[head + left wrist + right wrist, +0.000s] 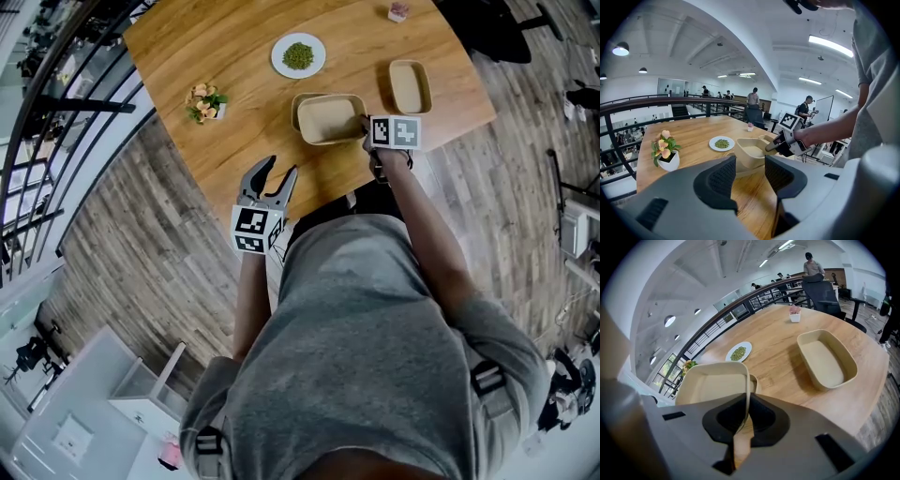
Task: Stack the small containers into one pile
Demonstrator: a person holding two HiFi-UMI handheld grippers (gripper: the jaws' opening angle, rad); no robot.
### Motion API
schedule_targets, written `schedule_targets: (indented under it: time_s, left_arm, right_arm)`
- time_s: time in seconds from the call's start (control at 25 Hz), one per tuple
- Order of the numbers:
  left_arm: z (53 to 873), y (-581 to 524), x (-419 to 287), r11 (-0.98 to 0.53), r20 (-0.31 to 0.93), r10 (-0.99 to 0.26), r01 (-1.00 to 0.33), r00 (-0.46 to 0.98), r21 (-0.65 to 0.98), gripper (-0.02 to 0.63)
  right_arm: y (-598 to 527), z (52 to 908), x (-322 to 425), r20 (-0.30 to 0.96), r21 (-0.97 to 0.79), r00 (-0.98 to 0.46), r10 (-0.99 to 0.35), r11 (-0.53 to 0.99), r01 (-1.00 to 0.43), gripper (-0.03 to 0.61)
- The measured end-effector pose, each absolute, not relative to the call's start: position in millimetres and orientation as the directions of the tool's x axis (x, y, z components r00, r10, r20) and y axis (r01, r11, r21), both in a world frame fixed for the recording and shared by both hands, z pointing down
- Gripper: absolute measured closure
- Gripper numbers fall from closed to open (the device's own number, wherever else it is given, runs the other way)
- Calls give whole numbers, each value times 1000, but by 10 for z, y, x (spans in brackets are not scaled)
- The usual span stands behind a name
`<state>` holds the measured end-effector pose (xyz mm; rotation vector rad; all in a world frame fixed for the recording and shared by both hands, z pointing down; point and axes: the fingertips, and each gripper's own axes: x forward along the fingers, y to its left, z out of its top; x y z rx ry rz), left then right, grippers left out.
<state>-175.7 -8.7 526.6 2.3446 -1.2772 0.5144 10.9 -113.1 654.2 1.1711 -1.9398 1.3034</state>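
Pale wood desk on a railed upper floor, with three small beige containers near its right-hand corner. The held container sits close to the near edge. The right claw is clamped on it, with one pad inside and one outside its thin right wall, so the tub hangs off to the claw's left. A grip on the rim like this leaves the tub's underside free, which suits lowering it into another tub. Just below and beside it, the rim of a second container peeks out past that pinched wall. I judge the held tub is over or partly nested in this one, though how deep it sits cannot be told. The third container lies apart, nearer the right edge and beyond the right claw, and is not yet stacked.

The left claw hovers just off the near edge, pointing toward the pair, jaws apart with nothing between them. It seems to be waiting, perhaps to steady the pile. Farther in are a plate of green bits, a small flower pot toward the left edge, and a small pink pot by the far edge.
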Motion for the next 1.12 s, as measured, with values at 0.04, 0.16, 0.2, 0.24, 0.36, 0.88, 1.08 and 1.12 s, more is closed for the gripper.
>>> schedule_targets:
  time_s: [0.04,0.16,0.2,0.24,0.36,0.88,1.08,1.12]
  left_arm:
    - [5274,-94,-1765,-489,506,-697,-853,508,183,411]
    - [5284,-112,-1798,-485,510,-696,-855,505,184,411]
    - [5287,-114,-1811,-484,512,-695,-855,505,185,411]
    - [5289,-117,-1825,-483,515,-693,-855,504,186,411]
    - [5304,-128,-1864,-480,524,-689,-857,501,188,411]
    - [5355,-193,-1952,-486,535,-678,-853,504,189,411]
    - [5365,-218,-1952,-480,533,-680,-855,503,194,411]
    - [5366,-217,-1948,-479,532,-681,-856,503,197,411]
  right_arm:
    - [-1147,6559,94,788,-468,-490,-372,154,-870,560]
    - [-1181,6605,48,785,-478,-488,-381,128,-869,560]
    - [-1189,6614,27,783,-484,-490,-383,118,-867,560]
    - [-1197,6622,5,780,-492,-493,-384,109,-864,560]
    - [-1221,6662,-49,777,-509,-499,-385,83,-857,560]
    - [-1171,6878,50,815,-448,-451,-364,97,-889,558]
    - [-1182,6881,139,835,-404,-429,-345,144,-903,558]
    - [-1181,6883,157,838,-397,-425,-342,153,-905,558]
